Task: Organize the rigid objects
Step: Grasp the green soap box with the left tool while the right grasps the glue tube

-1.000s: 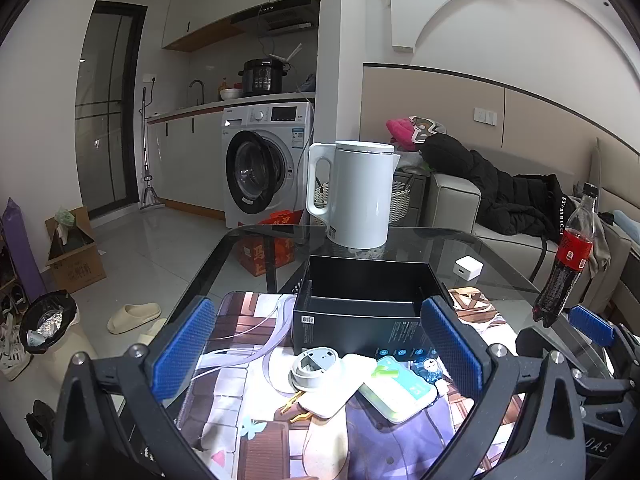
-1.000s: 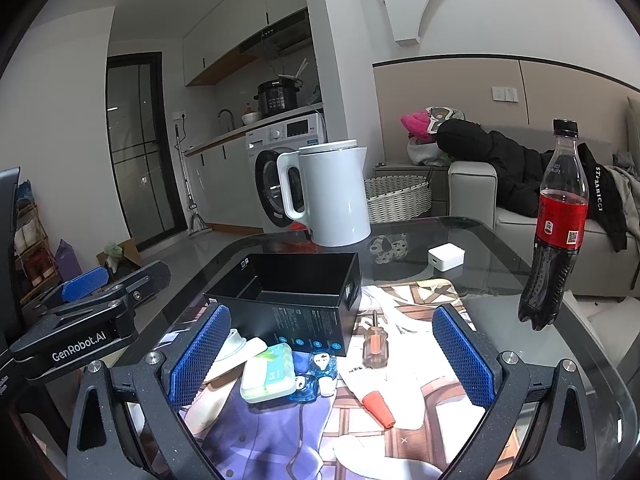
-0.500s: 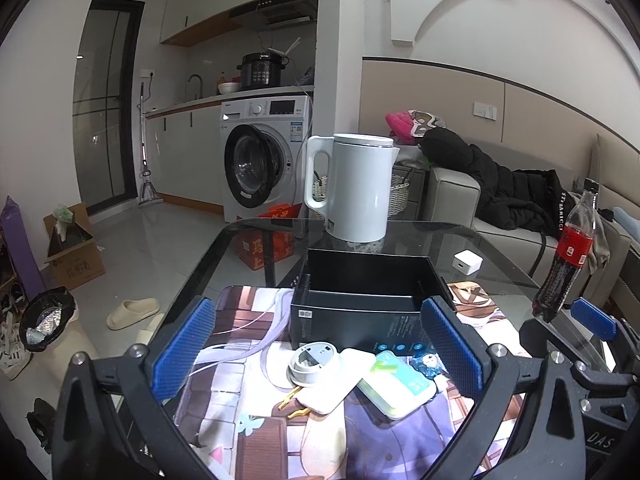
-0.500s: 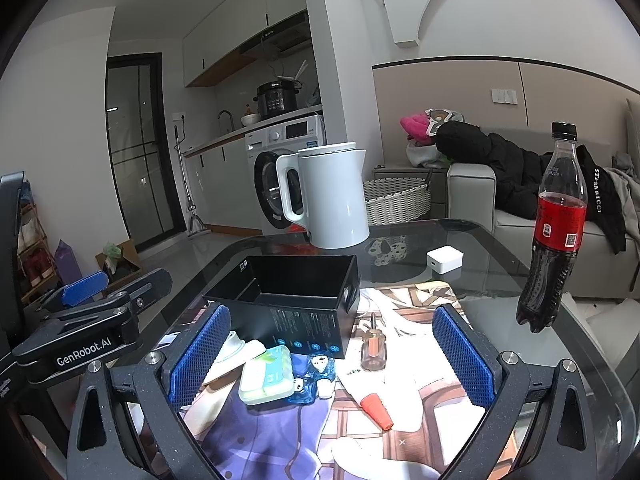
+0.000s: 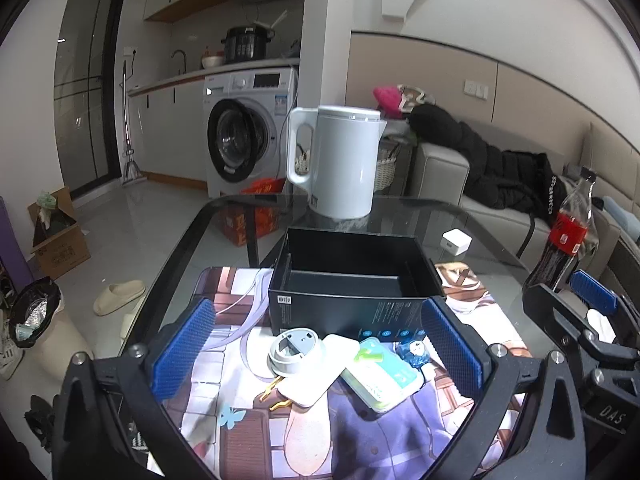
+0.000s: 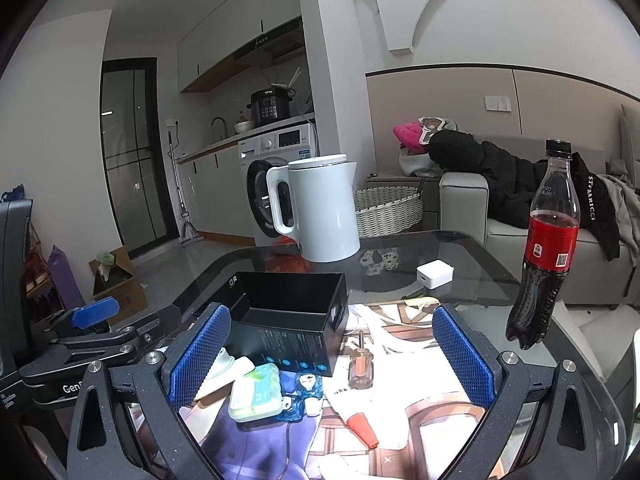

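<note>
An empty black box (image 5: pixel 352 280) (image 6: pixel 288 312) stands open on the glass table. In front of it lie a round white part (image 5: pixel 295 352), a flat white slab (image 5: pixel 320 372), a green-and-white case (image 5: pixel 382 374) (image 6: pixel 256 394), a blue item (image 5: pixel 416 350) (image 6: pixel 306 388), a small clear-handled screwdriver (image 6: pixel 360 364) and an orange cap (image 6: pixel 362 428). My left gripper (image 5: pixel 316 348) hovers open above the white part and case. Further right, my right gripper (image 6: pixel 328 360) hangs open over the case and screwdriver. Neither holds anything.
A white kettle (image 5: pixel 340 164) (image 6: pixel 320 208) stands behind the box. A cola bottle (image 6: pixel 544 248) (image 5: pixel 564 236) stands at the right edge, a small white charger (image 6: pixel 434 274) near it. A printed mat (image 5: pixel 280 432) covers the near table. Sofa and washing machine lie beyond.
Both grippers have risen and tilted slightly, so the table objects sit a little lower in view. Both stay open, and nothing on the table has moved.
</note>
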`<state>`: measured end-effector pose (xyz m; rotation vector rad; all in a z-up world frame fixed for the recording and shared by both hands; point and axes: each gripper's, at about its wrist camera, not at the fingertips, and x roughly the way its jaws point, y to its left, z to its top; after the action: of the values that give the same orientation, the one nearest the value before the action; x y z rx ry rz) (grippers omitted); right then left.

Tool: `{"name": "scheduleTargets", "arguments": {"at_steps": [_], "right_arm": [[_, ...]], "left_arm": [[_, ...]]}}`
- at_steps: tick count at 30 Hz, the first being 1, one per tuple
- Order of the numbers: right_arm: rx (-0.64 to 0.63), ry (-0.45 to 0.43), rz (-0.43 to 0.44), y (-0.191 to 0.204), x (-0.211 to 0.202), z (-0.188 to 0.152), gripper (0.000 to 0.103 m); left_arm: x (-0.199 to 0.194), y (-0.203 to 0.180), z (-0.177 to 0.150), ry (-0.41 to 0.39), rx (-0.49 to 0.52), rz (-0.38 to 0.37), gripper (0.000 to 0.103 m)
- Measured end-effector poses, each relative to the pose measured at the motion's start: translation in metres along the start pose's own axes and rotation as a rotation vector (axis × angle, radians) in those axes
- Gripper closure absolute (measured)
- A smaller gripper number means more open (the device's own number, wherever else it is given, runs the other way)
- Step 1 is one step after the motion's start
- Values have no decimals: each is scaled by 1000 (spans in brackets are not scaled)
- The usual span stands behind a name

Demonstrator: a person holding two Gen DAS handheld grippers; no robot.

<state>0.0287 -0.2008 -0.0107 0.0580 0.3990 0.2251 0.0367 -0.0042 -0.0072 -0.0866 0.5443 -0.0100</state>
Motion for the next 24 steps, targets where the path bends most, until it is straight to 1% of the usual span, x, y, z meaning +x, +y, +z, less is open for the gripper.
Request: {"name": "scheduleTargets", "arguments": {"at_steps": [1, 2, 4, 8, 10, 12, 13, 15, 21, 24], "right_arm": [[0, 26, 18, -2, 4, 2, 0], [1, 47, 24, -3, 8, 4, 0], [4, 78, 19, -6, 15, 9, 0], [-15, 142, 1, -14, 32, 17, 0], [-27, 202, -9, -20, 47, 18, 0], [-19, 280, 4, -27, 62, 15, 0], [-13, 317, 9, -31, 71, 14, 0], [-3, 366, 5, -37, 82, 8, 0], [-33, 471, 8, -45, 108, -9, 1], [-43, 524, 14, -46, 117, -18, 11]], "left_arm": [[4, 0, 1, 23, -1, 12, 0], [12, 0, 2, 68, -2, 36, 0], [24, -2, 3, 137, -2, 54, 0], [38, -8, 3, 194, 9, 53, 0], [45, -9, 2, 232, 12, 69, 0], [55, -11, -2, 274, 28, 104, 0], [61, -11, -4, 301, 34, 108, 0], [70, -11, -10, 345, 36, 91, 0], [86, -16, -17, 406, 54, 93, 0], [92, -19, -20, 424, 72, 106, 1]]}}
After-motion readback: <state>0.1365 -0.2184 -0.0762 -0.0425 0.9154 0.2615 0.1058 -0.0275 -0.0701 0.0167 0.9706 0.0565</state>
